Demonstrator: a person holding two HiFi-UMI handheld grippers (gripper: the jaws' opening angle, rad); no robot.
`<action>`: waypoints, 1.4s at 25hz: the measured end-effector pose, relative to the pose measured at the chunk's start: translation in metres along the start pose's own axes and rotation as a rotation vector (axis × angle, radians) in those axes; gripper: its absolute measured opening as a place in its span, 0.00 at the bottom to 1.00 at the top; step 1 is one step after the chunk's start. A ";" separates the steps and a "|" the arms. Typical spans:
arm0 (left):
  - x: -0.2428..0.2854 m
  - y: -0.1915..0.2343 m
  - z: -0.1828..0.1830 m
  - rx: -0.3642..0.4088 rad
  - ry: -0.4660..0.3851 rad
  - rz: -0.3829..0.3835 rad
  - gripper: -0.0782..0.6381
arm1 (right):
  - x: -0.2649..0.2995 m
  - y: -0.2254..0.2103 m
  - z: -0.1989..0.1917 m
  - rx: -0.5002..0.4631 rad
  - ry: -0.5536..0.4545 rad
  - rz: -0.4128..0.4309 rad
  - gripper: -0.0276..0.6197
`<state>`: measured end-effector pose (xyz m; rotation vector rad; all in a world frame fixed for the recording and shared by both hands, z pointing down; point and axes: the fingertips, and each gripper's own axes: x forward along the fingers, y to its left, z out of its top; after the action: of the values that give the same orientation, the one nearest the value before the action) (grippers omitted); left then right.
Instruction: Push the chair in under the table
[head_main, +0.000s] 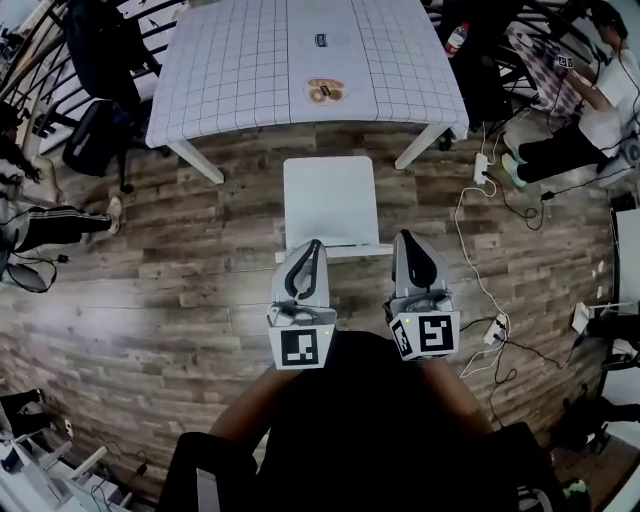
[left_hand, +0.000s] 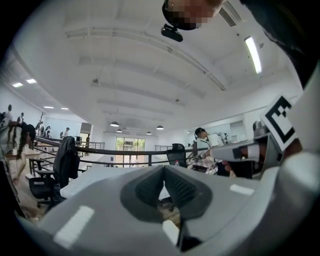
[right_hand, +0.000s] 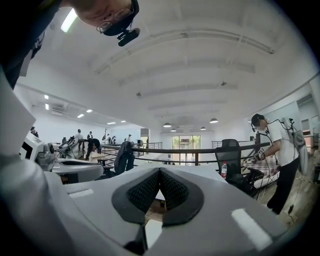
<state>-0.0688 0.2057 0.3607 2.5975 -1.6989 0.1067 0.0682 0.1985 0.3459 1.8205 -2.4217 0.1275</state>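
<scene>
The white chair (head_main: 330, 200) stood just short of the table (head_main: 230, 70). The left gripper (head_main: 309, 248) and right gripper (head_main: 409, 240) were shut, empty, at its back. An uneven push could swing it into a table leg (head_main: 420, 146).

No readable text, small label (head_main: 325, 40) on table (head_main: 220, 90) illegible

Lighting is bright and even: a ceiling strip light (left_hand: 252, 52) and small downlights (right_hand: 214, 120) supply it, with daylight from far windows (right_hand: 186, 143). The white tabletop (head_main: 250, 70) reads near overexposed and casts a soft shadow on the floor (head_main: 200, 290). All views bow strongly outward; corners fall black. Close foreground surfaces are blurred.
</scene>
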 end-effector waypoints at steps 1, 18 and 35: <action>0.003 0.005 0.002 -0.006 0.002 -0.008 0.12 | 0.007 0.002 0.002 0.000 0.003 -0.001 0.04; 0.065 0.052 -0.023 -0.011 0.050 -0.057 0.12 | 0.073 0.000 -0.029 -0.006 0.078 -0.018 0.04; 0.069 0.041 -0.049 0.026 0.151 -0.028 0.12 | 0.082 0.001 -0.056 -0.031 0.192 0.161 0.04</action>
<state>-0.0808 0.1300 0.4145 2.5572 -1.6201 0.3180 0.0468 0.1281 0.4129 1.5219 -2.4162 0.2639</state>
